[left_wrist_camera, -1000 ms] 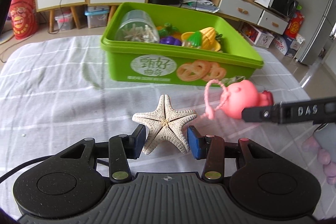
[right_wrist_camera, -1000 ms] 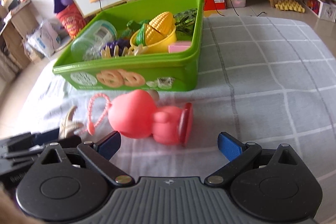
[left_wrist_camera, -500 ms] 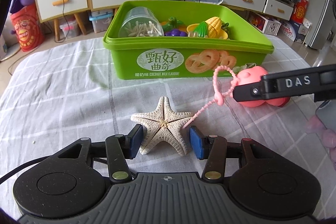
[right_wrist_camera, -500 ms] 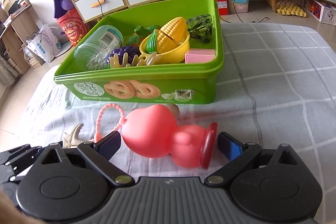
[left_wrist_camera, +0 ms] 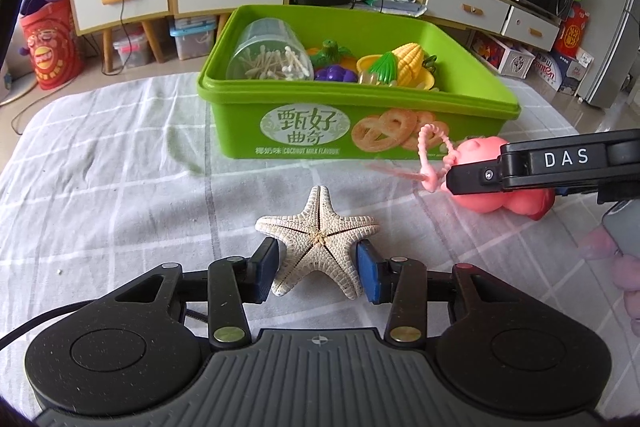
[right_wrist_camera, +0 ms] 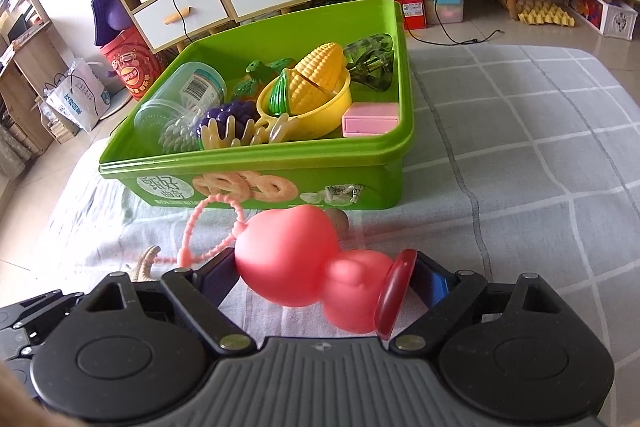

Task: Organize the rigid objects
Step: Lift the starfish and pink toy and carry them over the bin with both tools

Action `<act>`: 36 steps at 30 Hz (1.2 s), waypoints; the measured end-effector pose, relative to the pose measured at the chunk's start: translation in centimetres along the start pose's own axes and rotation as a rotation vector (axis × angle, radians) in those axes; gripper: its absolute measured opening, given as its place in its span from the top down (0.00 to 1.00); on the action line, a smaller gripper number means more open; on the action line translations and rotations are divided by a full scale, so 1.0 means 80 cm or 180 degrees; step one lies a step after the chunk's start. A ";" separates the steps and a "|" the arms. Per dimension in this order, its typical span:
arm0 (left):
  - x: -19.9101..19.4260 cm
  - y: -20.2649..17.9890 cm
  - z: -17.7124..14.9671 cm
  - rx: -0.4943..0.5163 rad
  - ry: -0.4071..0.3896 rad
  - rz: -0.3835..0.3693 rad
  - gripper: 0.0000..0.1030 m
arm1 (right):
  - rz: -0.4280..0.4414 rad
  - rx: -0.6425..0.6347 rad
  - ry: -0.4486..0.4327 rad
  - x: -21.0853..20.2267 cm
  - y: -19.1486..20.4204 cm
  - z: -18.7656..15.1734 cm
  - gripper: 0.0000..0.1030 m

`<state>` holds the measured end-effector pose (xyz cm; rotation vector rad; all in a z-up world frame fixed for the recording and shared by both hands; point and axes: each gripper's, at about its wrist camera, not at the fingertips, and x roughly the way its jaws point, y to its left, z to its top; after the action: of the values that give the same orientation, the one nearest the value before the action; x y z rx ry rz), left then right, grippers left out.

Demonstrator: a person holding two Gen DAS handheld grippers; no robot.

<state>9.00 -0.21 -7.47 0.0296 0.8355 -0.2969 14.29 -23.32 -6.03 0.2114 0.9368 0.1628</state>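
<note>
My left gripper (left_wrist_camera: pixel 318 269) is shut on a pale dried starfish (left_wrist_camera: pixel 318 237) and holds it over the checked cloth, in front of the green biscuit box (left_wrist_camera: pixel 352 99). My right gripper (right_wrist_camera: pixel 326 277) is shut on a pink rubber toy (right_wrist_camera: pixel 316 271) with a looped pink strap (right_wrist_camera: pixel 212 223), lifted off the cloth near the box's front wall (right_wrist_camera: pixel 280 187). In the left wrist view the pink toy (left_wrist_camera: pixel 486 195) hangs at the right under the right gripper's finger. The box holds a cotton-swab jar (left_wrist_camera: pixel 272 57), toy corn (right_wrist_camera: pixel 316 71), purple grapes (right_wrist_camera: pixel 228 115) and a pink block (right_wrist_camera: pixel 370 119).
A grey-and-white checked cloth (right_wrist_camera: pixel 520 147) covers the table. A small brown round thing (right_wrist_camera: pixel 338 221) lies just behind the pink toy. A pink plush thing (left_wrist_camera: pixel 624 267) sits at the right edge. Cabinets and drawers stand behind the table.
My right gripper closed on the pink toy and lifted it toward the box. My left gripper rose with the starfish held between its pads.
</note>
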 end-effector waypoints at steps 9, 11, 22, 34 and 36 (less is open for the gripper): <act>-0.008 -0.003 0.010 -0.0066 -0.0093 -0.0073 0.54 | 0.0127 0.0220 0.0026 -0.019 -0.002 0.005 0.39; -0.010 -0.003 0.012 -0.0095 -0.0107 -0.0078 0.54 | 0.0162 0.0272 0.0006 -0.025 -0.003 0.007 0.39; -0.020 0.002 0.029 -0.0306 -0.0244 -0.0111 0.54 | 0.0288 0.0540 -0.0197 -0.053 -0.016 0.021 0.39; -0.023 -0.004 0.061 -0.0460 -0.0435 -0.0115 0.54 | 0.0518 0.0754 -0.0416 -0.069 -0.026 0.046 0.39; -0.022 -0.007 0.069 -0.0415 -0.0476 -0.0118 0.54 | 0.0565 0.0810 -0.0487 -0.073 -0.031 0.052 0.39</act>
<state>11.73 -1.09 -2.39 -0.1286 0.7060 -0.2755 14.42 -27.55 0.27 0.5360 0.7843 0.1878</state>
